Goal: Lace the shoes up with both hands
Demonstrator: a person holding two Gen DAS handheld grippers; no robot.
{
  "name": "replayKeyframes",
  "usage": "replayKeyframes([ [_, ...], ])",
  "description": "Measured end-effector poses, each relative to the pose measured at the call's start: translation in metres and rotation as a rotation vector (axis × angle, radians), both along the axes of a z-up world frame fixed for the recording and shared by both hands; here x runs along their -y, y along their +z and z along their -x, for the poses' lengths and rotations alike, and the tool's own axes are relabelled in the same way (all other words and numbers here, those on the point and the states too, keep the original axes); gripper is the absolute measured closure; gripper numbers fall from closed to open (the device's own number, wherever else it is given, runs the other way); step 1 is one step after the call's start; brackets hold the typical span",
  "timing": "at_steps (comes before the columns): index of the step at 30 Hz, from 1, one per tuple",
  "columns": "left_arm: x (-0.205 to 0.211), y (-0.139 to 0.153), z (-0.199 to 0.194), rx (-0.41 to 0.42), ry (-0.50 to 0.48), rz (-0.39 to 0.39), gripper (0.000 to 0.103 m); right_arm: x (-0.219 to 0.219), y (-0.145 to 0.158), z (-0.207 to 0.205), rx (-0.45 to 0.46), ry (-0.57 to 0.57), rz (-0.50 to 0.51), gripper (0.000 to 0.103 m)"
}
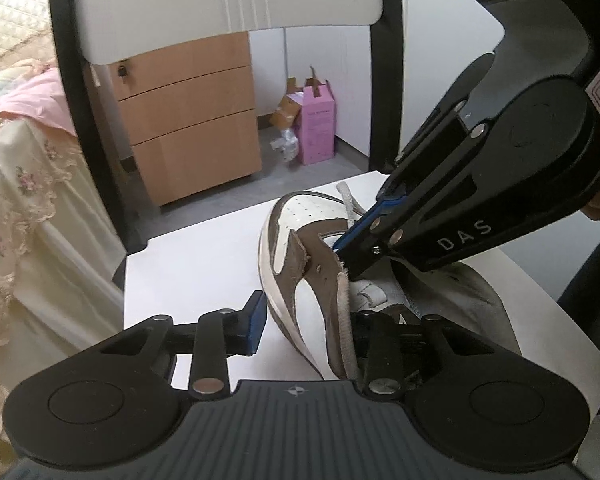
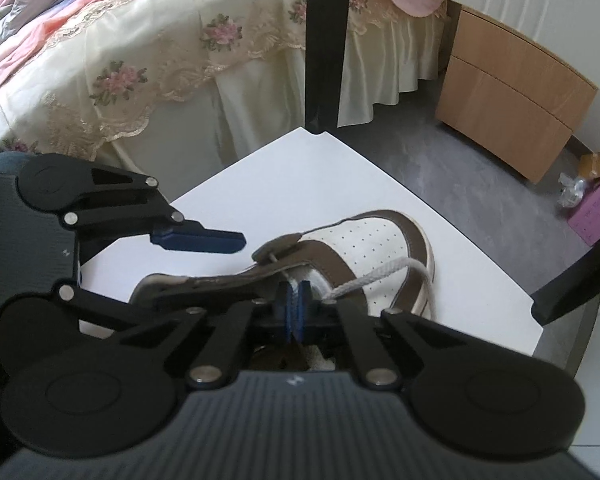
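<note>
A white and brown sneaker (image 1: 300, 280) lies on a white chair seat (image 1: 196, 256), toe pointing away; it also shows in the right wrist view (image 2: 364, 240). My left gripper (image 1: 312, 320) is open, one blue pad left of the shoe and the other finger inside its collar. My right gripper (image 2: 296, 312) is shut on the white shoelace (image 2: 380, 278) at the eyelet flap; it shows in the left wrist view (image 1: 348, 248) coming in from the right. The lace end loops over the toe.
The chair's black frame post (image 2: 324, 44) and white backrest (image 1: 228, 0) stand behind the seat. A bed with a floral cover (image 2: 140, 72) is on the left. A wooden drawer unit (image 1: 192, 116) and a pink box (image 1: 316, 120) stand on the floor.
</note>
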State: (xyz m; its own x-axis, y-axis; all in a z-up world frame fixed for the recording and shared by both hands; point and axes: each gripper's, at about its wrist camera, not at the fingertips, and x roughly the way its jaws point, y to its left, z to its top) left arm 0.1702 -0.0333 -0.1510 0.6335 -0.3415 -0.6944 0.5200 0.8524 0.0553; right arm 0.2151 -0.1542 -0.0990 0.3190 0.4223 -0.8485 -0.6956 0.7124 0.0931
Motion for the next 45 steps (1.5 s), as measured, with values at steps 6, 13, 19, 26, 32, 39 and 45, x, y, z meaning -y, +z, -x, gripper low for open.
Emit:
replayKeyframes([
  [6,0.001,-0.003,-0.003,0.009,-0.048,-0.014,0.078,-0.004,0.002,0.001,0.021,0.017,-0.065,0.100],
  [13,0.002,-0.004,-0.005,0.010,-0.048,-0.021,0.078,0.011,0.011,-0.004,0.006,0.004,-0.087,0.097],
  [19,0.003,-0.006,-0.006,0.007,-0.042,-0.021,0.078,0.016,0.023,-0.008,0.051,-0.019,-0.148,0.080],
  [26,0.004,-0.004,-0.003,0.007,-0.041,-0.025,0.078,-0.002,0.015,-0.005,0.061,0.067,-0.098,0.085],
  [32,0.005,-0.004,-0.003,0.013,-0.048,-0.036,0.078,-0.018,0.007,-0.003,0.094,0.114,-0.047,0.100],
  [39,0.005,-0.005,-0.002,0.013,-0.050,-0.036,0.077,-0.027,0.007,-0.007,0.095,0.081,-0.035,0.101],
  [45,0.005,-0.004,-0.002,0.013,-0.053,-0.033,0.077,-0.002,0.032,-0.020,0.076,-0.070,-0.333,0.102],
])
